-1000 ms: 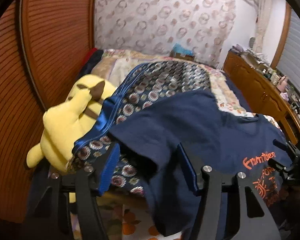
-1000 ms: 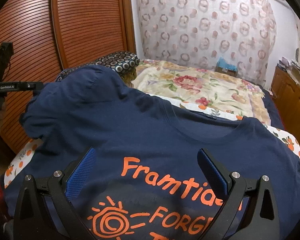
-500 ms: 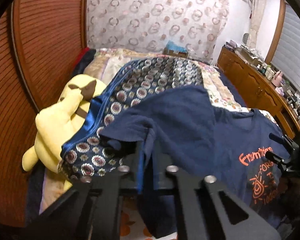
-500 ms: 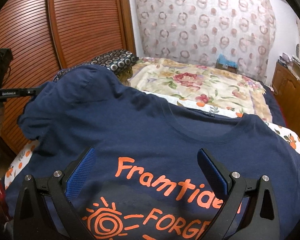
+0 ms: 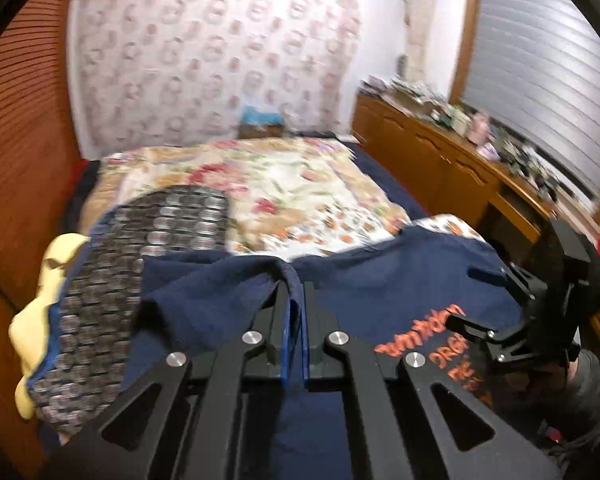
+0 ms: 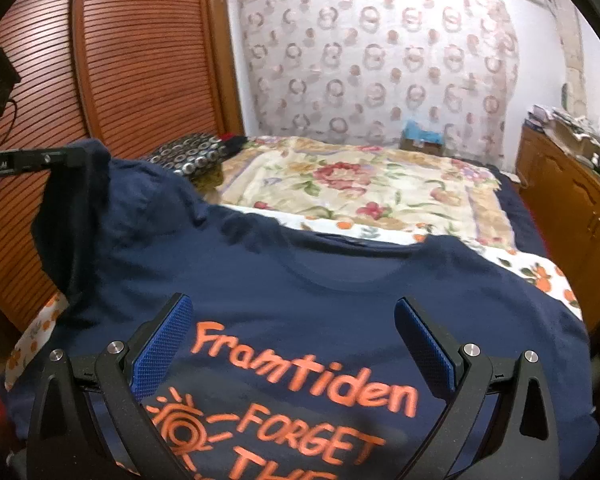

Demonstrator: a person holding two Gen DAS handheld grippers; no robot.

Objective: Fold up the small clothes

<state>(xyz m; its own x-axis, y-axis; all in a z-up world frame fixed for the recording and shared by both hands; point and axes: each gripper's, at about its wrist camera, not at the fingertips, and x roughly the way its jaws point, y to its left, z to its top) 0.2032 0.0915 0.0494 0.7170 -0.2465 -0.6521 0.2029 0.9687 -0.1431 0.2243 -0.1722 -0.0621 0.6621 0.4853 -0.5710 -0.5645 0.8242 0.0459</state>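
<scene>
We see navy T-shirt [image 6: 340, 280] spread on bed [image 6: 380, 184], orange print facing up. Our left gripper [image 5: 295, 300] has fingers clenched on sleeve fold, lifted off bed at shirt's left side. Our right gripper [image 6: 294, 320] hovers over print, fingers spread wide, grasping nothing. Patterned pillow [image 5: 148, 248] and yellow plush [image 5: 32, 320] lie beside shirt.

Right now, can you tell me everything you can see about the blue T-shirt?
The T-shirt is dark navy, soft-looking cloth, with a round neck and orange print: "Framtiden", "FORGET", and a spiral sun. It lies front-up on the flowery bed. The left gripper is shut on its sleeve, lifting that side beside the patterned pillow. The right gripper hovers open above the print.
</scene>
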